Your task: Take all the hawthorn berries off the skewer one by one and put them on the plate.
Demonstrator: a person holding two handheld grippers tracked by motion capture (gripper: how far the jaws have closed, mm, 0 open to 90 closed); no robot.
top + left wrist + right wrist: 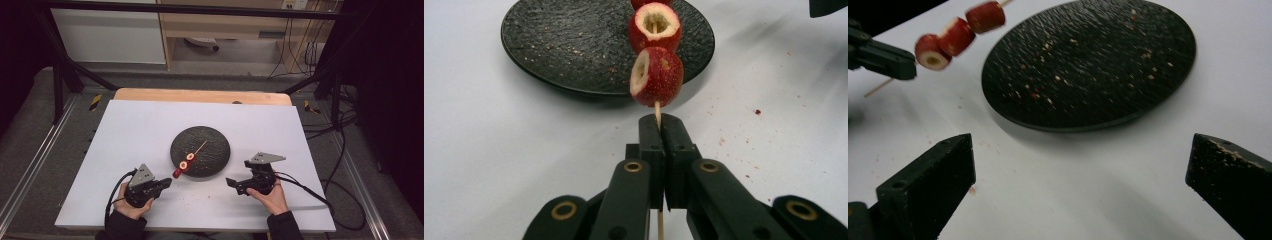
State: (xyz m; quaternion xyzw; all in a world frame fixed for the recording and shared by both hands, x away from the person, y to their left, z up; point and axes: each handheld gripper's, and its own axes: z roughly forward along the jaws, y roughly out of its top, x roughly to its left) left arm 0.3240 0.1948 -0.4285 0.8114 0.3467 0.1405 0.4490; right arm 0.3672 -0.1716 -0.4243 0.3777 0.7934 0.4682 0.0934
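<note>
A thin wooden skewer (196,151) carries three red fruit pieces (656,76) with pale cored ends. My left gripper (168,182) is shut on the skewer's near end (657,115), holding the fruit just above the near left rim of a round black plate (210,142). In the right gripper view the fruit (955,35) hangs at the upper left, beside the plate (1088,65). My right gripper (230,183) stands open near the plate's right front, low over the white table, with nothing between its jaws.
The white tabletop (140,130) bears small red crumbs (757,112) near the plate. Cables (320,197) trail off the right side. A dark metal frame (60,80) and a wooden cabinet (225,25) stand behind the table.
</note>
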